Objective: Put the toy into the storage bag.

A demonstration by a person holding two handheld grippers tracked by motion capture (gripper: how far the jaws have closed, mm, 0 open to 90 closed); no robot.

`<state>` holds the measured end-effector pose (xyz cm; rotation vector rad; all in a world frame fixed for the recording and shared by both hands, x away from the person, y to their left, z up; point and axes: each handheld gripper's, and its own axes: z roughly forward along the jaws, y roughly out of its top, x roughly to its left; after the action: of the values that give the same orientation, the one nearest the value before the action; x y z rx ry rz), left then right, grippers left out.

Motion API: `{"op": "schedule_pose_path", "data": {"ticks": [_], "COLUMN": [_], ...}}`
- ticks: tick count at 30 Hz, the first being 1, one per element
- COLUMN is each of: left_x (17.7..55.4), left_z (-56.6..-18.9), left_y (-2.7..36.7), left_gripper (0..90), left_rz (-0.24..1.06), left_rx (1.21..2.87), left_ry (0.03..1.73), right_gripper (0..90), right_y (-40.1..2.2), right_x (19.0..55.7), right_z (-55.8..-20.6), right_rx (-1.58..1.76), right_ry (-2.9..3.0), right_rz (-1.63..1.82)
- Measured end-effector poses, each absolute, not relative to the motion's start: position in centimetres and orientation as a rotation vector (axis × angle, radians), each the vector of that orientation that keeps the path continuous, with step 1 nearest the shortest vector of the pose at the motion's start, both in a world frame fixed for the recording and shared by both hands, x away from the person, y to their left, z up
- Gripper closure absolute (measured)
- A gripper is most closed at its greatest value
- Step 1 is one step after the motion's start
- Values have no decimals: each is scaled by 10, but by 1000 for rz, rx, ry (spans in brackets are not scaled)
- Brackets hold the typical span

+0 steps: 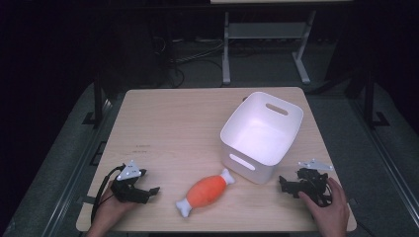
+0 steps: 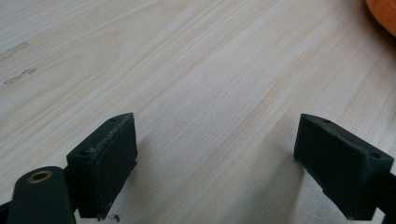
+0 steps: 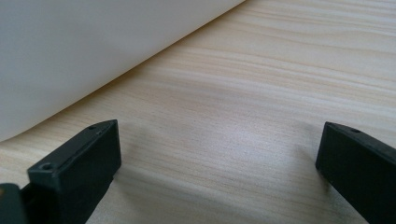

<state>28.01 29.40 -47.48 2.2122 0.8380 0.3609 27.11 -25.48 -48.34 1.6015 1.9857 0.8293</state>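
Both grippers' fingers [image 2: 105, 161] flank orange toy [image 1: 206, 191], untouched.

Black hand-held gripper [image 1: 154, 190]; grey three-cornered plate; trailing black cable.

Orange bone-shaped toy [image 1: 206, 192] with white knobbed ends lies flat on the light wooden table [image 1: 173, 128] near its front edge, long axis diagonal, upper end just beside the white bin [image 1: 296, 116], free of both grippers.

Table [image 1: 168, 123] brightly lit from above, surroundings dark, soft shadows, sharp
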Motion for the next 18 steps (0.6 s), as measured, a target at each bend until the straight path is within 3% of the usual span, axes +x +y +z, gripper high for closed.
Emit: {"op": "schedule_pose_path", "data": {"ticks": [18], "left_x": [281], "left_z": [-474], "left_y": [294], "left_gripper": [130], "left_rz": [358], "left_rx": [2208], "left_ry": [842], "right_gripper": [0], "right_y": [-254], "right_x": [271], "right_z": [-483], "right_rx": [1609], "right_ry": [1978], "right_rz": [828]}}
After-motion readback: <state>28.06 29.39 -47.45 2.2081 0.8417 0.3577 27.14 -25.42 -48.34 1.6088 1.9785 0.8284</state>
